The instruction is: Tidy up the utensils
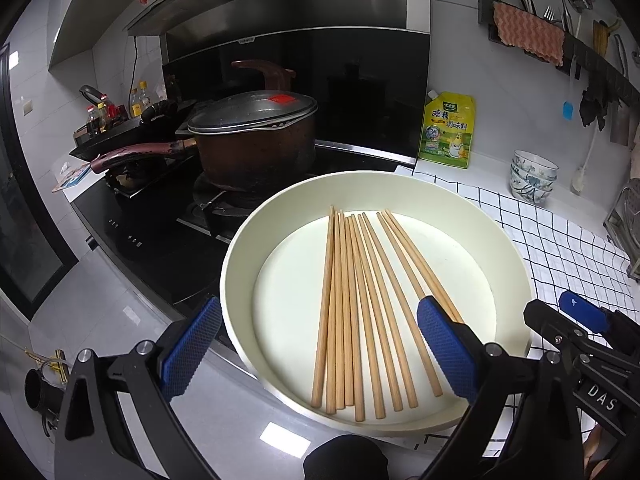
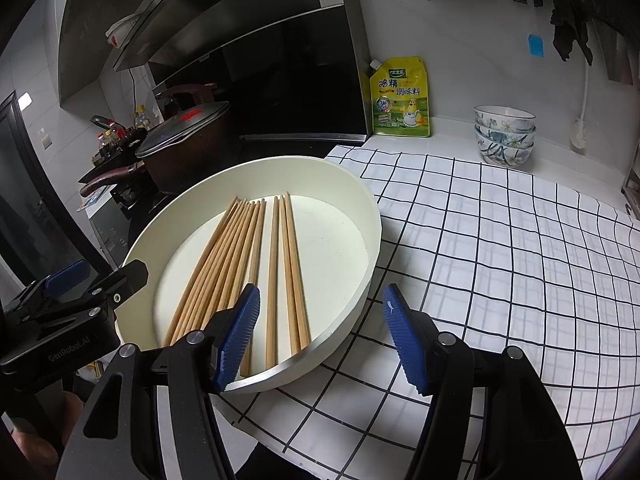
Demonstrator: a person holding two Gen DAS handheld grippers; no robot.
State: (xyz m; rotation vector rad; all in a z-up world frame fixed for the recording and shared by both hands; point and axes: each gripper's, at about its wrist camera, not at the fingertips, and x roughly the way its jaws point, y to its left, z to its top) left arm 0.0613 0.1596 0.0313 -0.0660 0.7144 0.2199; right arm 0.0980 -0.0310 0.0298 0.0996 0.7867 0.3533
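Kitchen counter, checked cloth [image 2: 500, 240]: left gripper [image 1: 320, 344], right gripper [image 2: 320, 336] hovering agape, empty; smooth chopsticks [image 1: 360, 312] risking rolling, scattering in pan [image 1: 240, 256] if pinched carelessly.

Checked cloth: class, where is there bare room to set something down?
Free: the checked cloth between the white basin, stacked bowls and seasoning pouch. Crowded: the basin floor under the chopsticks, and the stove with the pot.

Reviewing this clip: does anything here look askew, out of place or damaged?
Mostly the chopsticks: they lie loose in the round white tray, fanned out and unpaired rather than sorted. The tray itself sits partly over the stove edge instead of fully on the checked cloth. Nothing looks spilled or broken.
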